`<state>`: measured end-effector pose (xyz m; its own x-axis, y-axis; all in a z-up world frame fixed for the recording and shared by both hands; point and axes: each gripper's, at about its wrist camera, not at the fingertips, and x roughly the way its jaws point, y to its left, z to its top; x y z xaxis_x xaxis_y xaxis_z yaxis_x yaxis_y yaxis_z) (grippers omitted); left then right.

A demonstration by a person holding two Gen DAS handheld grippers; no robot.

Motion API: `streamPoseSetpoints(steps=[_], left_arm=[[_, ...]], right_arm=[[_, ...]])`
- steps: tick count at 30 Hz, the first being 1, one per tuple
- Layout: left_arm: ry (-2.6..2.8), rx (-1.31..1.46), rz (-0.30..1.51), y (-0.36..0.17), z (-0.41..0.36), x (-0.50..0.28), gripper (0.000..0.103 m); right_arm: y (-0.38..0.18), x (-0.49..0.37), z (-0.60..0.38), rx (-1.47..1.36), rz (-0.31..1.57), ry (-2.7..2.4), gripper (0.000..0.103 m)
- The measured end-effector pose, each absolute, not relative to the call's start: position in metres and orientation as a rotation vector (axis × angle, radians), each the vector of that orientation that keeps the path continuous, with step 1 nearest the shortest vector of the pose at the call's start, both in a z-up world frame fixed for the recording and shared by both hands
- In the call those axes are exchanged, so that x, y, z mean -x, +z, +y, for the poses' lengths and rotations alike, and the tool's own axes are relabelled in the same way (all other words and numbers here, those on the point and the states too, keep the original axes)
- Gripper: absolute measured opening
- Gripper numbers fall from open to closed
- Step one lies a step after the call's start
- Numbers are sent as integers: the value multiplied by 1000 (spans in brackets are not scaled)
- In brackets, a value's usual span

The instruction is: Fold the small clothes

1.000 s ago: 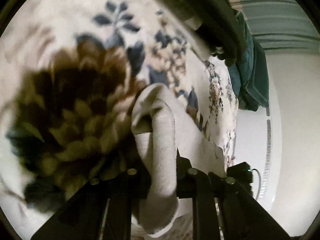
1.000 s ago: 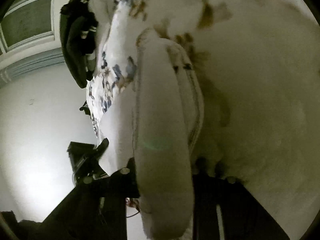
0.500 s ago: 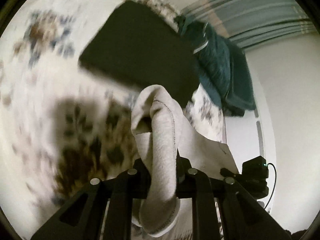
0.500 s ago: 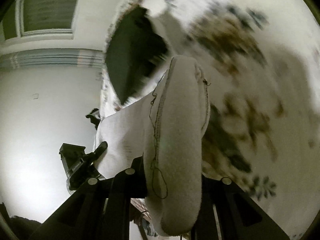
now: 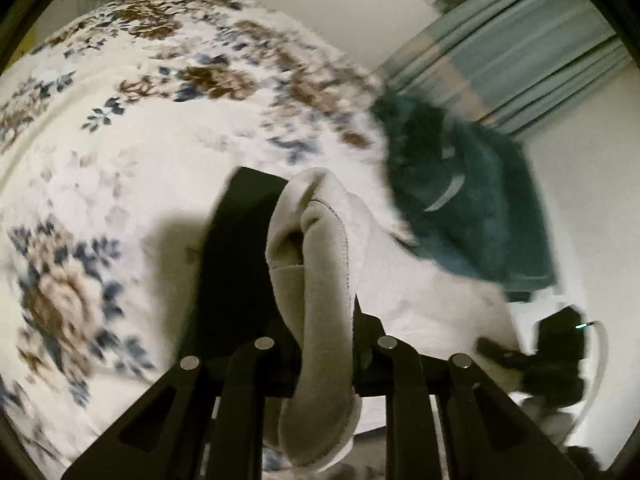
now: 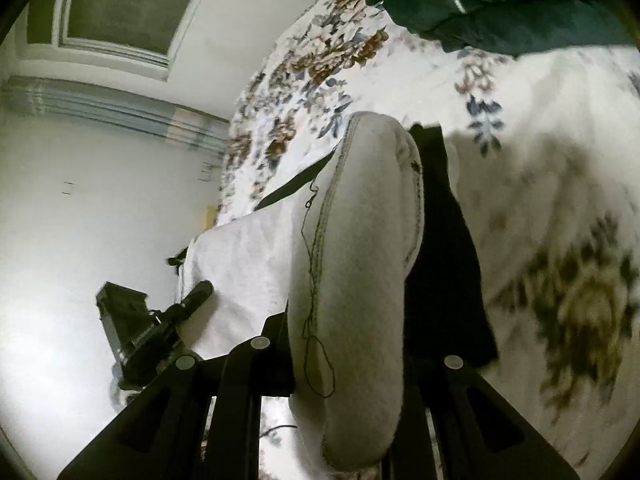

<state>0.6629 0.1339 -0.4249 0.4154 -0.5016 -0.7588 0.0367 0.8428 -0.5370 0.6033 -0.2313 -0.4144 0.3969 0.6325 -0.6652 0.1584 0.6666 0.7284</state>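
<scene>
A cream-white fleece garment (image 5: 320, 280) is pinched at one edge in my left gripper (image 5: 324, 332), which is shut on it. My right gripper (image 6: 352, 344) is shut on the other edge of the same garment (image 6: 360, 240), a loose dark thread hanging from its seam. The cloth stretches between the two grippers, lifted above a floral bedspread (image 5: 120, 140). A flat black folded piece (image 5: 236, 264) lies on the bed right under the garment; it also shows in the right wrist view (image 6: 440, 280).
A dark teal garment pile (image 5: 468, 208) lies on the bed at the far side, also in the right wrist view (image 6: 500, 0). The other gripper's body shows at each view's edge (image 5: 560, 352) (image 6: 140, 328). Grey curtains (image 5: 520, 60), white walls and a window (image 6: 120, 4) lie beyond.
Both grippers, still shut on the white garment, have swung up and away from the bedspread. The black folded piece and teal pile have come into view beneath and beyond the cloth.
</scene>
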Motion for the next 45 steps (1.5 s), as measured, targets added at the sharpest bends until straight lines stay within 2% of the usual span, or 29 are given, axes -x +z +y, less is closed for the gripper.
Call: streamPoseSetpoints(steps=[2, 4, 5, 7, 8, 9, 10, 11, 12, 13, 15, 23, 45], left_arm=[[-304, 407, 1152, -440, 129, -672, 19], [-231, 307, 1186, -448, 124, -677, 35], [-193, 263, 1174, -448, 124, -674, 39], [-137, 211, 1137, -443, 125, -666, 45], [-107, 183, 1122, -440, 125, -661, 53], [-55, 141, 1116, -437, 122, -654, 81], [-24, 115, 1112, -434, 120, -650, 101], [-5, 95, 1102, -432, 119, -647, 103], [9, 73, 1089, -427, 116, -639, 103], [22, 53, 1085, -423, 112, -631, 103], [48, 19, 1076, -413, 103, -615, 103], [57, -20, 1047, -361, 74, -557, 103], [5, -8, 803, -134, 53, -325, 103]], right_arm=[[-426, -623, -228, -779, 1194, 330, 16], [-437, -636, -224, -707, 1246, 295, 17], [-440, -636, -225, -681, 1258, 287, 19], [-439, -634, -224, -597, 1294, 242, 31], [-435, -631, -222, -528, 1306, 201, 41], [-433, -627, -221, -476, 1311, 167, 54], [-431, -623, -218, -403, 1317, 116, 62], [-428, -619, -215, -343, 1315, 73, 64], [-423, -614, -212, -269, 1312, 22, 73], [-419, -607, -208, -197, 1310, -28, 89], [-413, -591, -201, -81, 1300, -122, 100], [-355, -525, -194, 1, 1231, -278, 103], [-56, -260, -143, 29, 879, -275, 103]])
